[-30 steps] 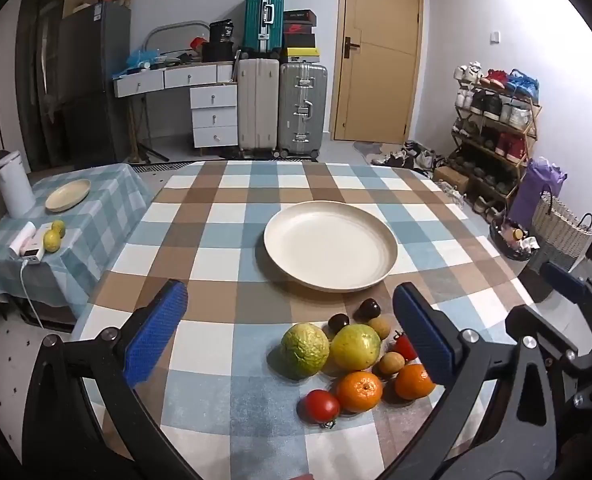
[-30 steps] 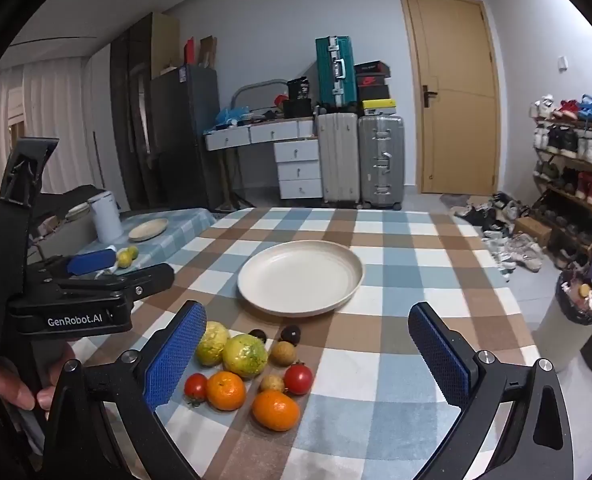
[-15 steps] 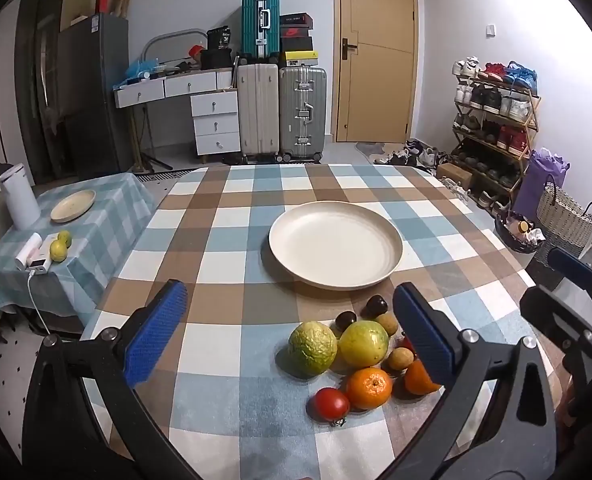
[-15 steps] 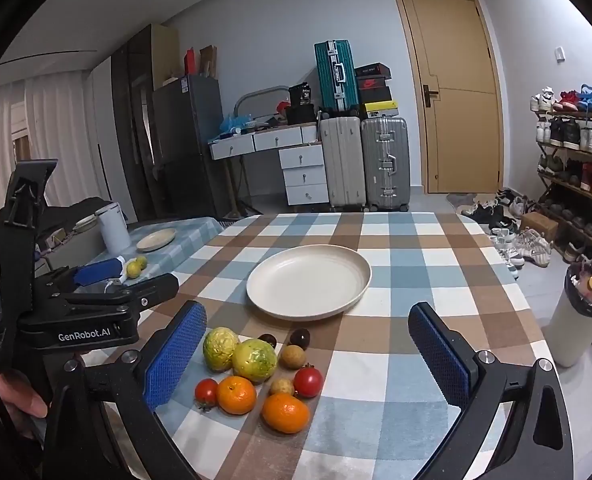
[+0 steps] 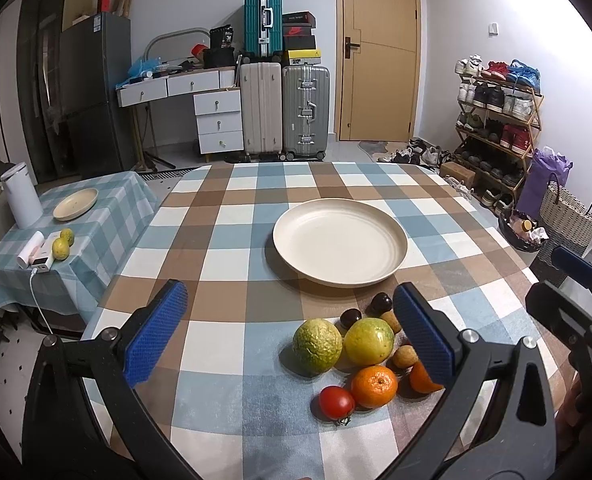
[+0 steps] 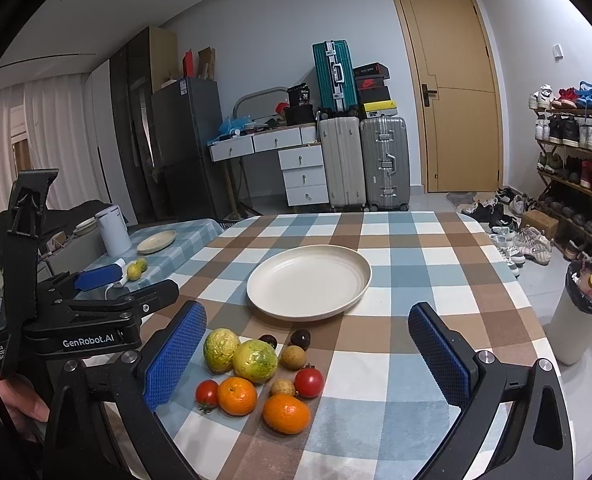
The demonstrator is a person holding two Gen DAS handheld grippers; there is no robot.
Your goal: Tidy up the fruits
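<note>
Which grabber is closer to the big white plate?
Hard to tell; neither is clearly closer. The left gripper and right gripper both hang open behind the fruit pile, short of the plate.

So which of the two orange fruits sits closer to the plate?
The orange next to the small tomato, just in front of the two big green-yellow fruits. The other orange lies nearer the table's front edge, further from the plate.

Count, fruit cluster at lower centre: 2 green-yellow fruits, 2 oranges, 2 tomatoes, 2 dark plums, 2 small brown fruits. Plates: 1 large, 1 small at left. Suitcases at top centre: 3.
</note>
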